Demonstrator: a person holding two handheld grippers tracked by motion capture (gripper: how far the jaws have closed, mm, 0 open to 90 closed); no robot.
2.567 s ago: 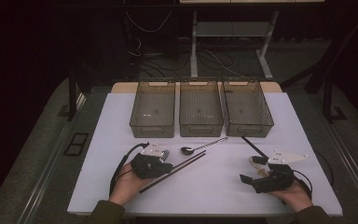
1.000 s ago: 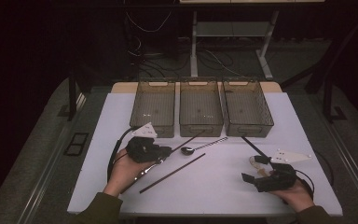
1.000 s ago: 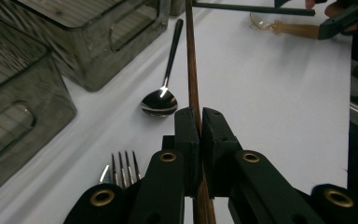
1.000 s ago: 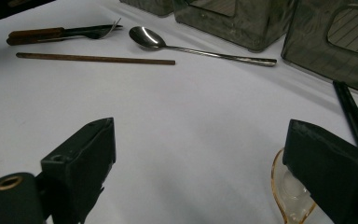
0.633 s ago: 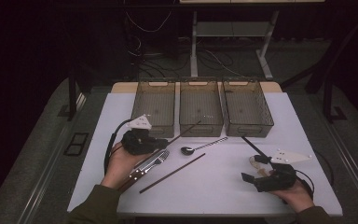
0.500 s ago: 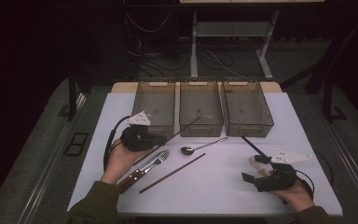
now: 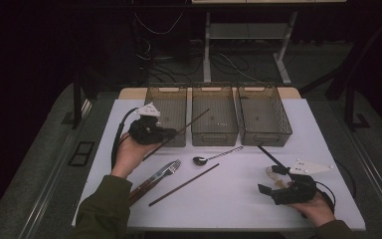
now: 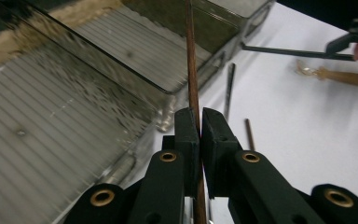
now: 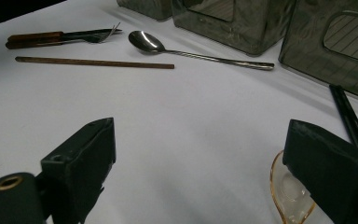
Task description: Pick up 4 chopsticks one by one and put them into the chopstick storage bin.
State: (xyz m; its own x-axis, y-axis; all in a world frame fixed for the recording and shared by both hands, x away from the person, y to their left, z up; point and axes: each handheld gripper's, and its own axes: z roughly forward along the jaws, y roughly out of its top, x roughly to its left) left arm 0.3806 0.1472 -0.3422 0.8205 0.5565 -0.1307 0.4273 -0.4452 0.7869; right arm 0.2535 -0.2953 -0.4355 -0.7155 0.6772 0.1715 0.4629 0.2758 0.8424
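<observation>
Dim room, lit table [image 7: 238,184]; left gripper view motion-blurred at bins [image 8: 74,107].

Three bins stand in a row at the far side of the table [image 7: 328,129]: the left bin [image 7: 171,107], the middle bin [image 7: 214,112] and the right bin [image 7: 263,112], each just beside the next. The left gripper [image 7: 151,133] is raised at the near left corner of the left bin, and the chopstick [image 7: 179,132] in it slants up and right across to the middle bin. Near the bins, a spoon [image 7: 216,155] lies mid-table. Left of it lie a fork [image 7: 164,172] and, just beside it, a second chopstick [image 7: 184,185]. The right gripper [image 7: 278,185] rests at the near right, with a black stick [image 7: 273,157] running from it toward the right bin.
</observation>
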